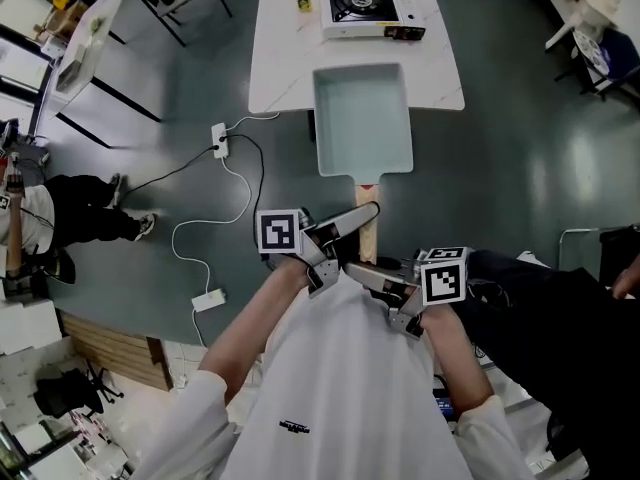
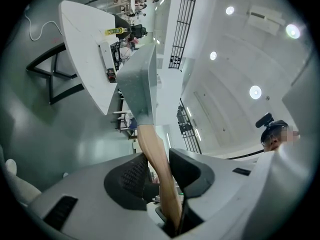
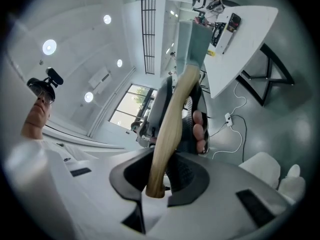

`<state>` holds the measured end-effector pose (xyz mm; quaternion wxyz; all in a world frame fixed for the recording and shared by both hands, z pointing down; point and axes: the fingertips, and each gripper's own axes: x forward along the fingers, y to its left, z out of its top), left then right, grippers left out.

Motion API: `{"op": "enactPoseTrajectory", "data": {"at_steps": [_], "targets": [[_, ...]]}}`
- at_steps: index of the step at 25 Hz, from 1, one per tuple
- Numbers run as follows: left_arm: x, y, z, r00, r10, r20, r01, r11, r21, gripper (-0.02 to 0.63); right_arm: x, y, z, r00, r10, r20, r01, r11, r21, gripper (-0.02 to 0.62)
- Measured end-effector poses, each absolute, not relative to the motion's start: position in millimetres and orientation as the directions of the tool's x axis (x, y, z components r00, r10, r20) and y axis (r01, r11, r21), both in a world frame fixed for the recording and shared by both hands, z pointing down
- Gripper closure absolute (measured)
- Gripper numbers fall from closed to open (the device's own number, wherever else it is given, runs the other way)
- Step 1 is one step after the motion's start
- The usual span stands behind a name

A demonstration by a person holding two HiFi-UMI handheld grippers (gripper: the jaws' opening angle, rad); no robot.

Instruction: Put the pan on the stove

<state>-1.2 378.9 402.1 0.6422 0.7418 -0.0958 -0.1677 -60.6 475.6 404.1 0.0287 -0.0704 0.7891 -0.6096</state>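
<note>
- Head view: the pan point(image 1: 363, 118) is up in the air in the middle. Its wooden handle point(image 1: 368, 240) points to 6 o'clock. The stove point(image 1: 368, 10) sits on the white table point(image 1: 285, 63) at 12 o'clock, apart from the pan.
- Left gripper view: the left gripper point(image 2: 160, 171) squeezes the wooden handle between both jaws. The pan is at 11 o'clock.
- Right gripper view: the right gripper point(image 3: 162, 176) pinches the end of the wooden handle. The pan, at 1 o'clock, maybe hangs over the table's edge.

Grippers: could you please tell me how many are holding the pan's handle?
2. The left gripper clamps the wooden handle partway along, nearer the pan; the right gripper clamps the handle's free end. Neither grip is hidden.
</note>
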Motion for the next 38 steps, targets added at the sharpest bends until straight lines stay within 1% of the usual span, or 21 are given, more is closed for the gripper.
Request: {"op": "enactPoseTrajectory", "data": {"at_steps": [5,11,14,20,26,31,34,36,38], "targets": [[5.1,351.0,404.9,0.918,-0.378,-0.118,0.071,-0.136,0.988,0.471,-52.2,449.2,403.2,-0.991,-0.131,0.038,-0.068,0.232,-0.970,0.529],[4.7,284.8,417.5,0.916,-0.385,-0.116,0.079,-0.111,0.991,0.471,-52.9,381.8,415.4,-0.991,-0.131,0.041,-0.070,0.225,-0.972,0.529],[1.5,244.1,424.1,0.925,-0.363,-0.112,0.069,-0.129,0.989,0.471,-58.6,341.8,422.7,-0.991,-0.131,0.040,-0.070,0.231,-0.970,0.529],[-8.5,155.9,420.6,0.939,-0.333,-0.087,0.055,-0.103,0.993,0.471,-70.1,250.3,413.3,-0.985,-0.170,0.029,-0.066,0.213,-0.975,0.528],[-13.1,55.2,421.2,0.948,-0.303,-0.100,0.072,-0.104,0.992,0.471,-78.0,147.8,415.4,-0.979,-0.198,0.050,-0.093,0.214,-0.972,0.528],[-16.3,-12.6,422.5,0.945,-0.308,-0.111,0.085,-0.097,0.992,0.471,-81.3,79.5,416.6,-0.977,-0.206,0.051,-0.096,0.214,-0.972,0.526],[-14.5,-34.6,425.6,0.942,-0.323,-0.095,0.070,-0.088,0.994,0.471,-77.9,57.7,416.6,-0.980,-0.198,0.029,-0.072,0.211,-0.975,0.526],[-11.7,-50.8,429.6,0.938,-0.341,-0.064,0.038,-0.083,0.996,0.471,-71.5,41.8,413.9,-0.983,-0.184,0.008,-0.048,0.215,-0.975,0.523],[-6.8,-67.7,424.6,0.931,-0.358,-0.074,0.046,-0.088,0.995,0.469,-66.2,26.4,411.5,-0.988,-0.157,0.001,-0.037,0.223,-0.974,0.520]]}}
